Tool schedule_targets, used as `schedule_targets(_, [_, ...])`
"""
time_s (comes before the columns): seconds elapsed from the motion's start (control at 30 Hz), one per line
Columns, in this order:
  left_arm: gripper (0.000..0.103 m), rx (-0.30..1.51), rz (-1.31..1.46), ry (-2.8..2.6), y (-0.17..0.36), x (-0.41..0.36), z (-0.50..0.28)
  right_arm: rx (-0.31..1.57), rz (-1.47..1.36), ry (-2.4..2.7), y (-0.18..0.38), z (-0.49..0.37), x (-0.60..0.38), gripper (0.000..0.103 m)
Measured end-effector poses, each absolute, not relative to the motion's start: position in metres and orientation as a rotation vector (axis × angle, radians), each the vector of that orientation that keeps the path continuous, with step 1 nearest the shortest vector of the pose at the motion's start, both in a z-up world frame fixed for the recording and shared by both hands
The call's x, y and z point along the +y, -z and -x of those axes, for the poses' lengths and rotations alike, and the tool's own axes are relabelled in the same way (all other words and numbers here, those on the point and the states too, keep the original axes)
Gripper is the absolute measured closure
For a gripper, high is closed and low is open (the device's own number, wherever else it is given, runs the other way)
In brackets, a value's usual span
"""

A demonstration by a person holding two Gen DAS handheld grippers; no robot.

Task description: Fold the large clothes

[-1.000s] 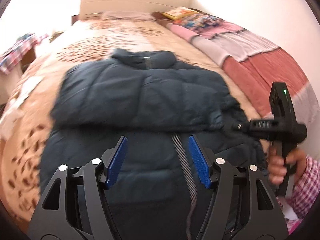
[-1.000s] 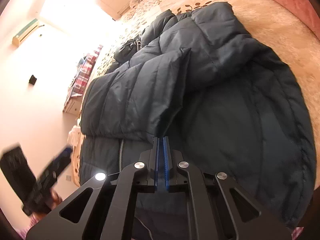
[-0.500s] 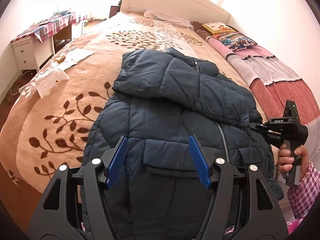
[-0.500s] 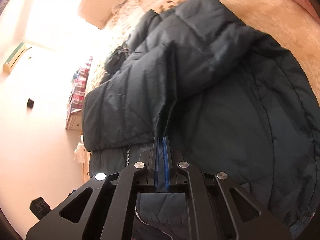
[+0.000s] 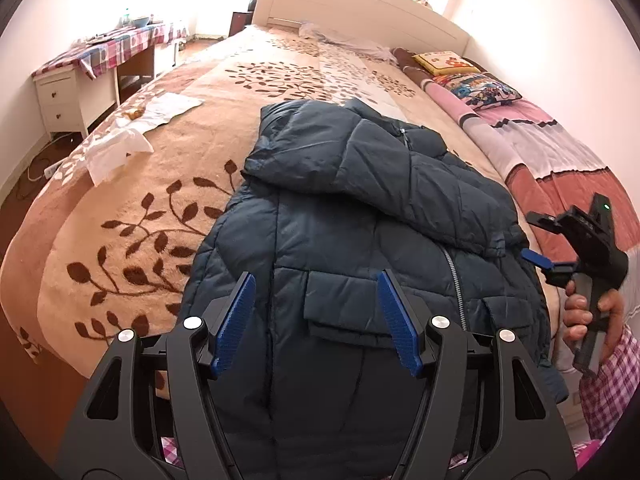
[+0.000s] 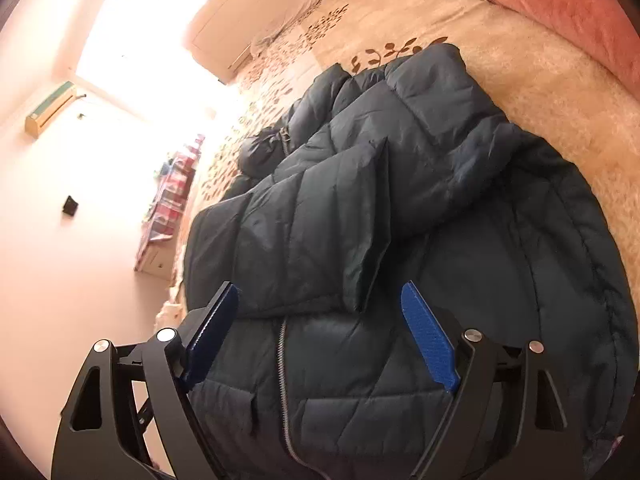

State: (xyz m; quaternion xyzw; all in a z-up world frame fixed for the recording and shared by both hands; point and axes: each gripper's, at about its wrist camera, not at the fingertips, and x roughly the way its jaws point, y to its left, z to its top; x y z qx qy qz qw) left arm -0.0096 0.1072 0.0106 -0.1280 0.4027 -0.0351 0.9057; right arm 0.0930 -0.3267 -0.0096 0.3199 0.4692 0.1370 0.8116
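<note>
So the dark puffer jacket is laid out flat on the bed, front side up, zipper showing. Its long axis runs from the foot edge of the bed toward the headboard, collar end pointing at the headboard and the hem hanging a bit over the near edge. It's probably spread like that so the folds can be made against a flat surface.

One sleeve is seen folded across the chest, its cuff ending just beside the zipper, so the sleeve-in step looks done on that side at least.

The left tool is held above the hem area, jaws wide apart, nothing gripped. The right tool is also spread open and empty, hovering right at the cuff, not touching as far as can be told. From the left view it's seen off the jacket's right edge in the hand.

Guess: the hem is lined up to be grabbed next and folded toward the collar, along that long axis.
</note>
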Motion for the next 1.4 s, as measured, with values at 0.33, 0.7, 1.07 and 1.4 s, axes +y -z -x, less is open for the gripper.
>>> schedule_targets(0.33, [0.040,0.836,0.263,0.059,-0.009,0.108,0.012,1.130,-0.612,-0.235,0.044,-0.115,-0.304,0.080])
schedule_targets(0.7, [0.040,0.841,0.285,0.041,-0.002,0.113,0.010,1.099,-0.609,-0.242,0.036,-0.086,-0.319,0.096])
schedule_targets(1.07, [0.040,0.870,0.278,-0.064,0.005,0.149,0.021,1.081,-0.516,-0.207,0.028,-0.080,-0.324,0.061])
schedule_targets(1.4, [0.040,1.065,0.323,-0.029,0.040,0.192,0.060,1.070,-0.396,-0.262,0.004,0.000,-0.371,0.061])
